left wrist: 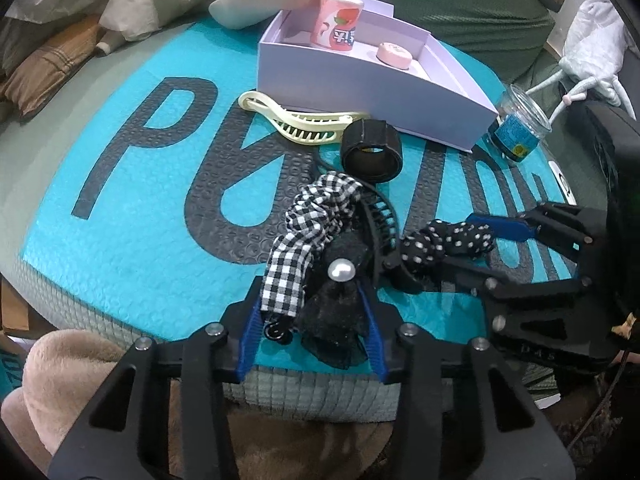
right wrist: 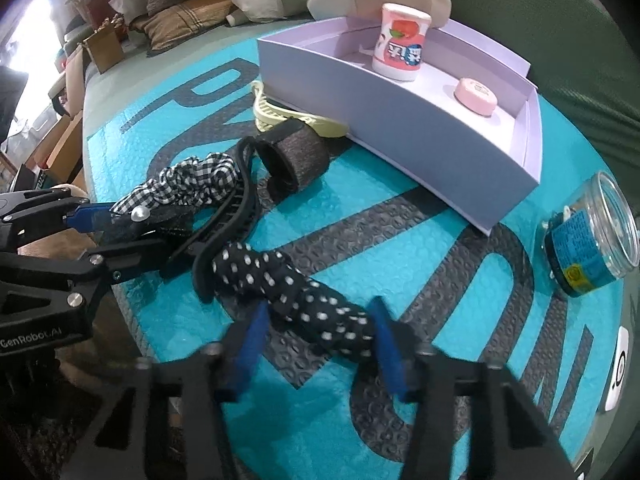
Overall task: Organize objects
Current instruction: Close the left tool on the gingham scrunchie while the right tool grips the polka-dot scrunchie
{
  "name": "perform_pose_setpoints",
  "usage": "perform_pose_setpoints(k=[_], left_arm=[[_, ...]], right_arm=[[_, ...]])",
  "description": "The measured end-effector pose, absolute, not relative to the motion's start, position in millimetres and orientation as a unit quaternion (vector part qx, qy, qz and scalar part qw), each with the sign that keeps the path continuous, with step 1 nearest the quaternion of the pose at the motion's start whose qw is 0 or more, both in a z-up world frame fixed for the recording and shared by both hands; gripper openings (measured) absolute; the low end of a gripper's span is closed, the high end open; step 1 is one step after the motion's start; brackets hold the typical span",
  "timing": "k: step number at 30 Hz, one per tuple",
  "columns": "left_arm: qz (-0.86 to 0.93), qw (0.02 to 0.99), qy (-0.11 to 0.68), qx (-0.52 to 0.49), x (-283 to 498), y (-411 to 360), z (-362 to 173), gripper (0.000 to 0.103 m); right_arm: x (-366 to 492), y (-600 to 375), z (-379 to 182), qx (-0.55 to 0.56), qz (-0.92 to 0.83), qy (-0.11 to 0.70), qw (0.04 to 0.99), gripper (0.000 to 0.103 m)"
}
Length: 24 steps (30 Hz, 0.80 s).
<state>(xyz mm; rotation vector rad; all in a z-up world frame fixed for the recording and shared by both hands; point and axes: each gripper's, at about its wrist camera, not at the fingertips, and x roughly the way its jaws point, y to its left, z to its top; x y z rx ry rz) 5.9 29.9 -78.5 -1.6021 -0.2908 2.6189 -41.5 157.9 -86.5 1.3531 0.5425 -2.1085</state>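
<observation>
a: your left tool (left wrist: pixel 312 316) has its blue pads (left wrist: pixel 250 332) apart on either side of the black lace hair clip with the pearl bead (left wrist: pixel 340 280); you're not pinching it. it lies at the near edge of the teal bubble mailer (left wrist: pixel 140 240), touching the black-and-white gingham scrunchie (left wrist: pixel 308 232).

b: and my right one?

a: your right tool (right wrist: pixel 318 336) is spread around the black scrunchie with white dots (right wrist: pixel 292 292), a pad on each side; whether they touch the cloth, i cannot tell. one end of it runs to the black plastic claw clip (right wrist: pixel 232 216).

b: the rest?

a: the black tape roll (left wrist: pixel 372 150) sits mid-mailer beside the cream claw clip (left wrist: pixel 304 122), which is partly tucked under the lilac cardboard box (left wrist: pixel 360 100) at the far edge. inside stand a pink drink cup (left wrist: pixel 338 24) and a pink round tin (left wrist: pixel 394 55). an open glass jar with a blue label (right wrist: pixel 588 240) lies tilted near the right edge.
</observation>
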Motion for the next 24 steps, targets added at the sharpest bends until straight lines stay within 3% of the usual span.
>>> perform_pose_setpoints(k=[7, 24], left_arm=[[0.845, 0.009, -0.103, -0.525, 14, 20, -74, 0.039], [0.849, -0.006, -0.098, -0.519, -3, 5, -76, 0.039]], right_arm=[[-39, 153, -84, 0.513, -0.783, 0.194, 0.292, 0.025], [-41, 147, -84, 0.517, -0.779, 0.194, 0.296, 0.028]])
